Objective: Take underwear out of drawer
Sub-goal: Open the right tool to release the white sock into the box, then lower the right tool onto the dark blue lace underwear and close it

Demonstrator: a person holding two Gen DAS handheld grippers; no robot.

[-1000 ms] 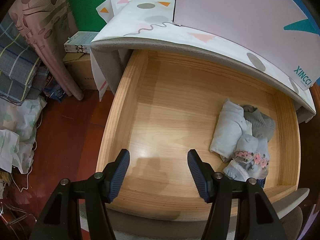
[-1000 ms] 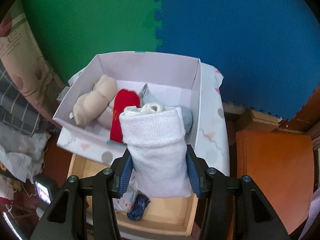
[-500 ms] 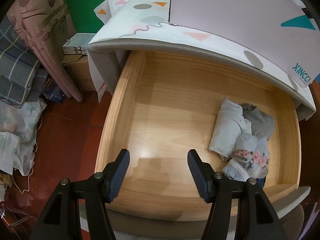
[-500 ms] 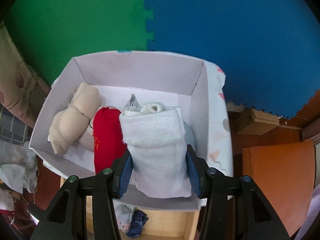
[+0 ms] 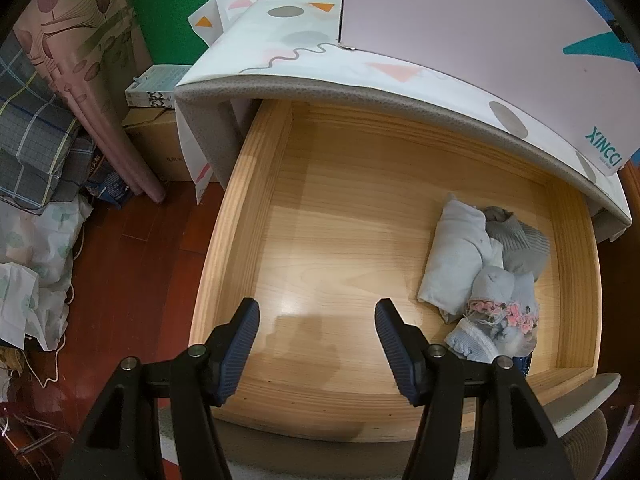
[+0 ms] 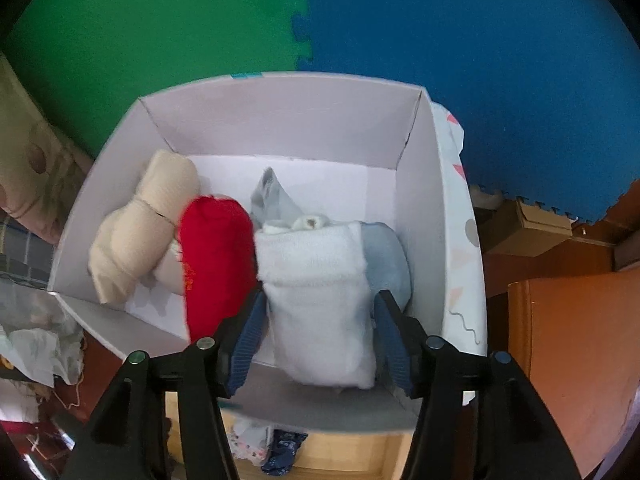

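In the right wrist view a white rolled underwear (image 6: 320,280) lies inside the white cardboard box (image 6: 280,120), between the pads of my right gripper (image 6: 322,296). Its jaws are opening, and a small gap shows on each side of the roll. A red roll (image 6: 216,256), a beige roll (image 6: 140,240) and a light blue roll (image 6: 388,256) lie beside it. My left gripper (image 5: 316,308) hangs open and empty over the wooden drawer (image 5: 224,240). At the drawer's right end lie a pale blue roll (image 5: 456,256), a grey piece (image 5: 516,240) and a floral one (image 5: 500,312).
The box (image 5: 460,20) stands on a patterned cloth over the top (image 5: 304,40) above the drawer. Curtains, folded plaid fabric (image 5: 32,140) and cartons (image 5: 156,144) crowd the floor to the left. An orange-brown wooden surface (image 6: 568,352) lies to the right.
My right gripper moved forward over the box and lowered the white roll into it, then its jaws widened off the roll. The left gripper has stayed still.
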